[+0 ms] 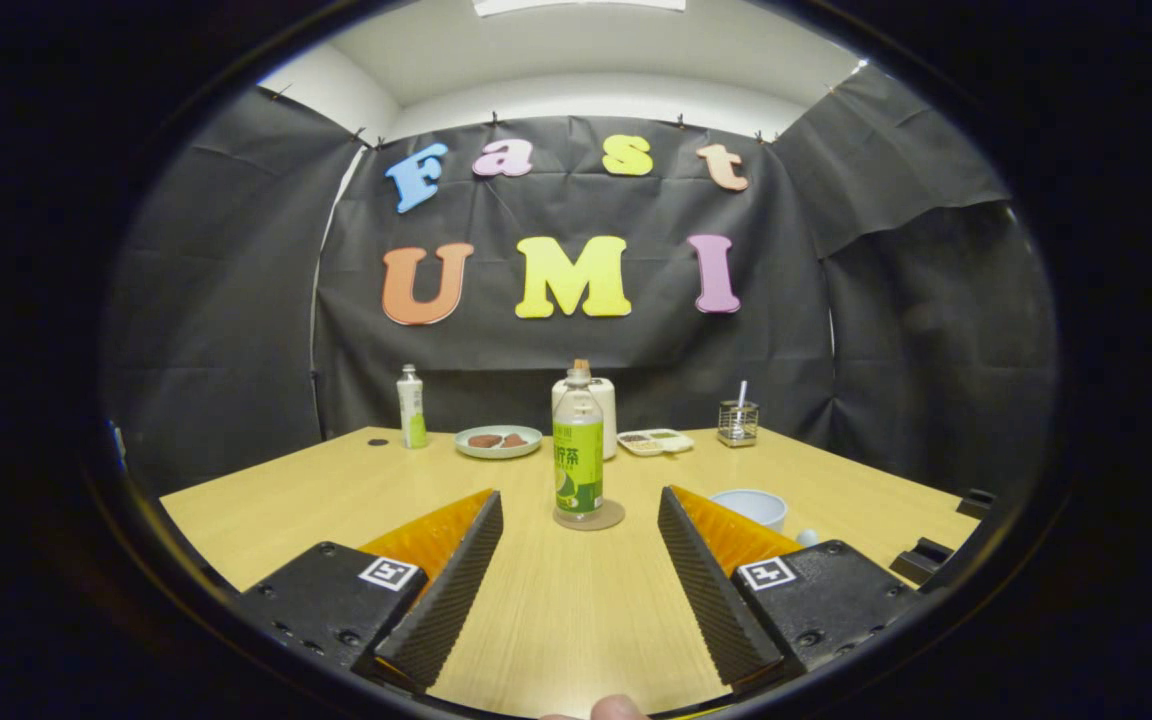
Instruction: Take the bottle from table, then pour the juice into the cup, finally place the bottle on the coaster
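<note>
Tongs [581,560] spread, empty. Bottle [578,445] stands just ahead on the coaster [588,517] — likely the last step is done. Cup [751,506] sits beyond the right finger — next, back away.

Bottle [578,455], green label at 12 o'clock ahead of the spread tongs [580,575]: print too small to read; square coded marker on each finger.
</note>
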`<action>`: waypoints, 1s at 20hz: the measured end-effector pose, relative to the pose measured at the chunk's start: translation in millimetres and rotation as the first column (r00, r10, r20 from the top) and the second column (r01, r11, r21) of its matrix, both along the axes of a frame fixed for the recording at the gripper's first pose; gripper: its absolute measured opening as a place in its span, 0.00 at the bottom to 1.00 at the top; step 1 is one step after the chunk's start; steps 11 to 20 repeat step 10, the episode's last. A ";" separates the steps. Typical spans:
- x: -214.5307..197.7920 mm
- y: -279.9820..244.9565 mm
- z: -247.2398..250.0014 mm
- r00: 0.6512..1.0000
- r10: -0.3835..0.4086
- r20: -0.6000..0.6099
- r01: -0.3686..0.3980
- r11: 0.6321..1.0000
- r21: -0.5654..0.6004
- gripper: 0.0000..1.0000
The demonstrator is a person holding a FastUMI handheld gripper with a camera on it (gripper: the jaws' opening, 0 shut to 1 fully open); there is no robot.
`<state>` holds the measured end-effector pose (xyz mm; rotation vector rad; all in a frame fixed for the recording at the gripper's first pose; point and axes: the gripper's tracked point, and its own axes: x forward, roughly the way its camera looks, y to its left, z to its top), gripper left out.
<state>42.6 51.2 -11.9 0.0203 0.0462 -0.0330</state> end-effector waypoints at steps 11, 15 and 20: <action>1.6 2.1 -3.0 1.000 0.009 -0.009 -0.009 1.000 0.004 1.00; 1.6 2.1 -3.0 1.000 0.009 -0.009 -0.009 1.000 0.004 1.00; 1.6 2.1 -3.0 1.000 0.009 -0.009 -0.009 1.000 0.004 1.00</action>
